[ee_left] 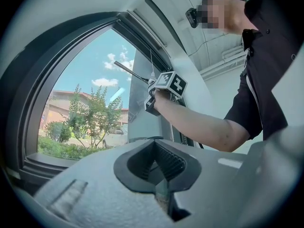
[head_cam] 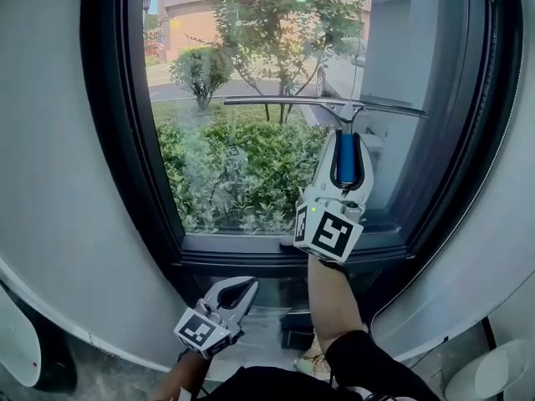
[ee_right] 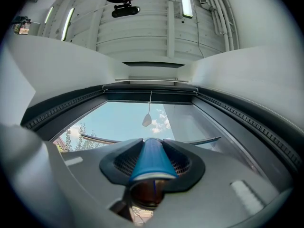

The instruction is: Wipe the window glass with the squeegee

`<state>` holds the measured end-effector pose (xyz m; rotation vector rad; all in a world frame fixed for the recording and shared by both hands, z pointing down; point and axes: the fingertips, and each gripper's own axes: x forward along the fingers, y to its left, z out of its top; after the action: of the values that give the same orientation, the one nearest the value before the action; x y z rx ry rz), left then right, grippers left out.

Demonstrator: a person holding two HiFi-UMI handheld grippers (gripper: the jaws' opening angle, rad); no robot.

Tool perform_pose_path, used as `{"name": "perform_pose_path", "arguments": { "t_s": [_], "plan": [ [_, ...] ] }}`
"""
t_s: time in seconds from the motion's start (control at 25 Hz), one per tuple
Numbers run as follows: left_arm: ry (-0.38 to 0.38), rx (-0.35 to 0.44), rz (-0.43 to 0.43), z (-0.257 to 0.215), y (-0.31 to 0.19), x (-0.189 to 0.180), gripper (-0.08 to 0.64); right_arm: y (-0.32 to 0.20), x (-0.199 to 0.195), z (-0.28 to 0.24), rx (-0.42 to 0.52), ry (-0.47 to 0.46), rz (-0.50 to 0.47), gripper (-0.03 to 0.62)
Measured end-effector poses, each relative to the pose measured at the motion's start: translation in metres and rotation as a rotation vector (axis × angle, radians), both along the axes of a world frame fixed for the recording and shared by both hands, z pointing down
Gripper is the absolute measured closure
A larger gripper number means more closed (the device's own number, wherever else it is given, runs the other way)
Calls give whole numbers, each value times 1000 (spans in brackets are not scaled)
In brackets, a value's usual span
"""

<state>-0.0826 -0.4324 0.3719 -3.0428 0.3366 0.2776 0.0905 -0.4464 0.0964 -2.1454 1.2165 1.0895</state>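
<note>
The right forearm [head_cam: 330, 307] is stretched up and forward toward the window glass [head_cam: 242, 165], with the right gripper [head_cam: 345, 153] raised in front of the pane and its marker cube [head_cam: 328, 230] turned toward the head camera. The left gripper [head_cam: 249, 286] is held low, beneath the sill and close to the body, and is tilted up and to the right. Its jaws are seen pressed together in the left gripper view, with nothing between them.

The squeegee [head_cam: 326, 103] is gripped by its blue handle [ee_right: 151, 158] — the right jaws are clamped on either side of it, and the handle runs along the jaws and out past their tips. Beyond the tips a grey neck is joined to the blade, which lies horizontal across the upper right part of the glass, well above the sill. Whether the blade edge is actually pressed to the pane cannot be told. In the right gripper view the blade is seen spreading to both sides behind the handle — the dark window frame [head_cam: 125, 140] arches above it.
</note>
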Motion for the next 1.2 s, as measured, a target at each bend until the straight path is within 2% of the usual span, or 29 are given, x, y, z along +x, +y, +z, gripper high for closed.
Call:
{"name": "perform_pose_path", "arguments": {
  "t_s": [0.32,1.2],
  "plan": [
    [9,-11,7,8,-1,3,560,2,0,16,-20,-2,3,460],
    [-28,-44,16,13,6,7,560,7,0,64,-93,-43,7,460]
  ]
}}
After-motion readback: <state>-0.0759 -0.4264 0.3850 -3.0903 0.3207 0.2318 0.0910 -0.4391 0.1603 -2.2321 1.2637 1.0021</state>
